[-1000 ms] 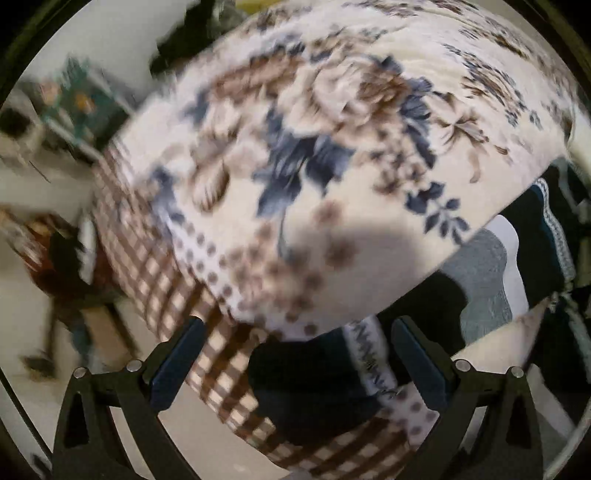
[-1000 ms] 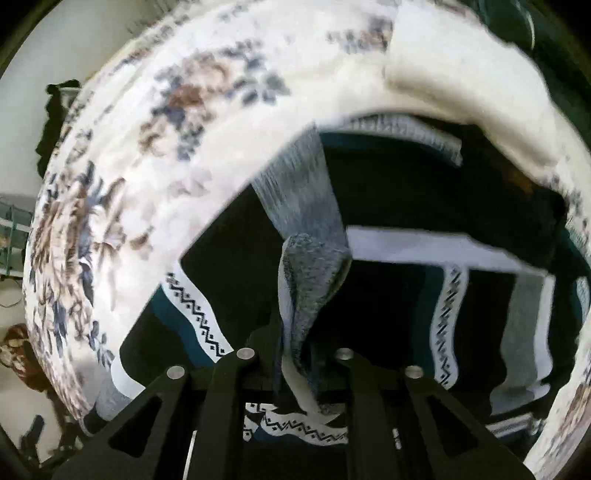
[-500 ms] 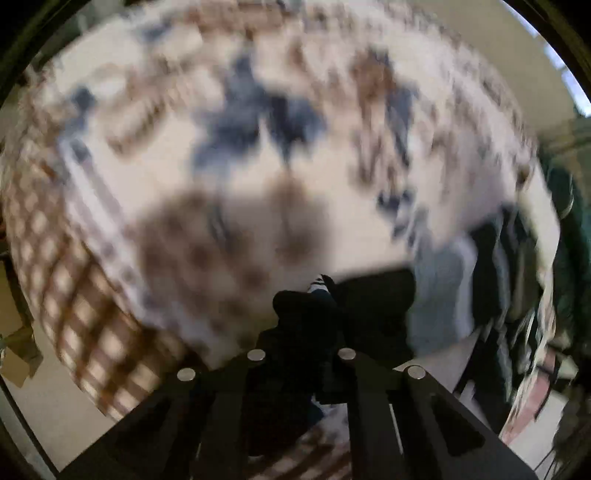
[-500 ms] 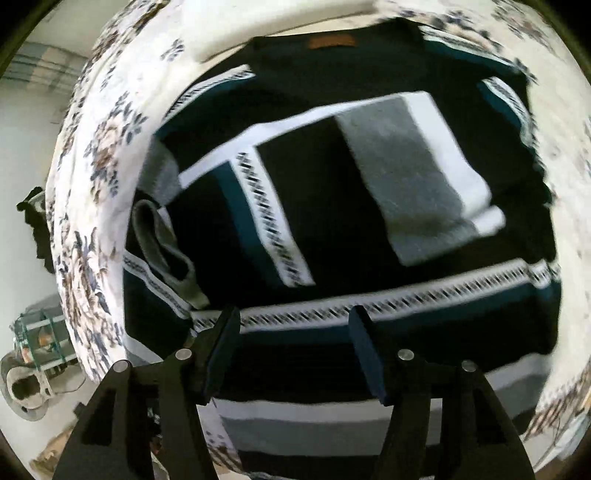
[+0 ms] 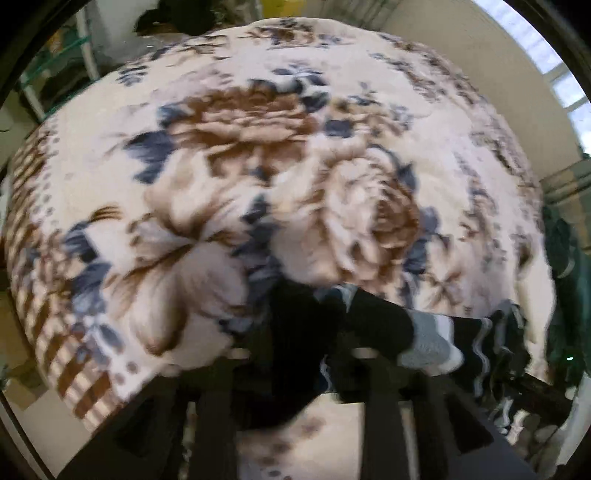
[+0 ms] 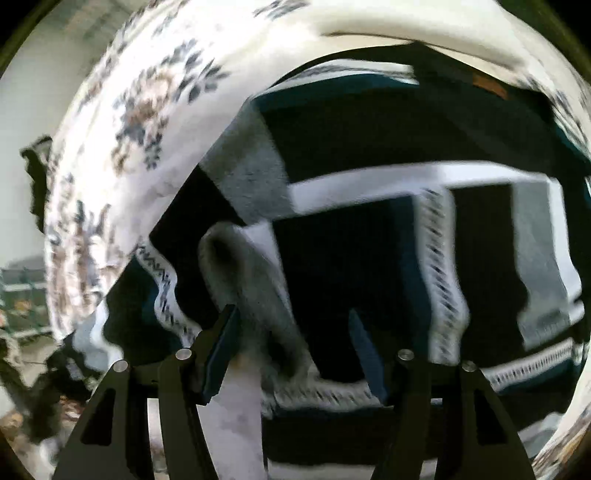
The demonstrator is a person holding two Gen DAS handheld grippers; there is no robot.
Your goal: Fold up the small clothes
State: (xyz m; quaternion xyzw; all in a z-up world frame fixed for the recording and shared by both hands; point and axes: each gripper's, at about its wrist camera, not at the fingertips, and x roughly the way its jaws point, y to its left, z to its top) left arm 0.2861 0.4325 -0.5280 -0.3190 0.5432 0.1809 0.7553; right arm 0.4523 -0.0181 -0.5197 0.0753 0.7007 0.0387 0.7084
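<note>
A black knit sweater with white, grey and teal patterned stripes lies spread on a floral blanket. My right gripper is open just above it, and a raised grey fold of the sweater lies between its jaws. My left gripper is shut on a black edge of the sweater and holds it over the blanket. The grey and white striped part trails off to the right.
The cream blanket with brown and blue flowers covers the whole surface and has a checked brown border at the left. A white cushion or fold lies beyond the sweater. Shelving and dark green clothes stand around the edges.
My right gripper let go of the grey fold, opened, and came back down over it. My left gripper closed on the sweater's black edge and has carried it over the blanket.
</note>
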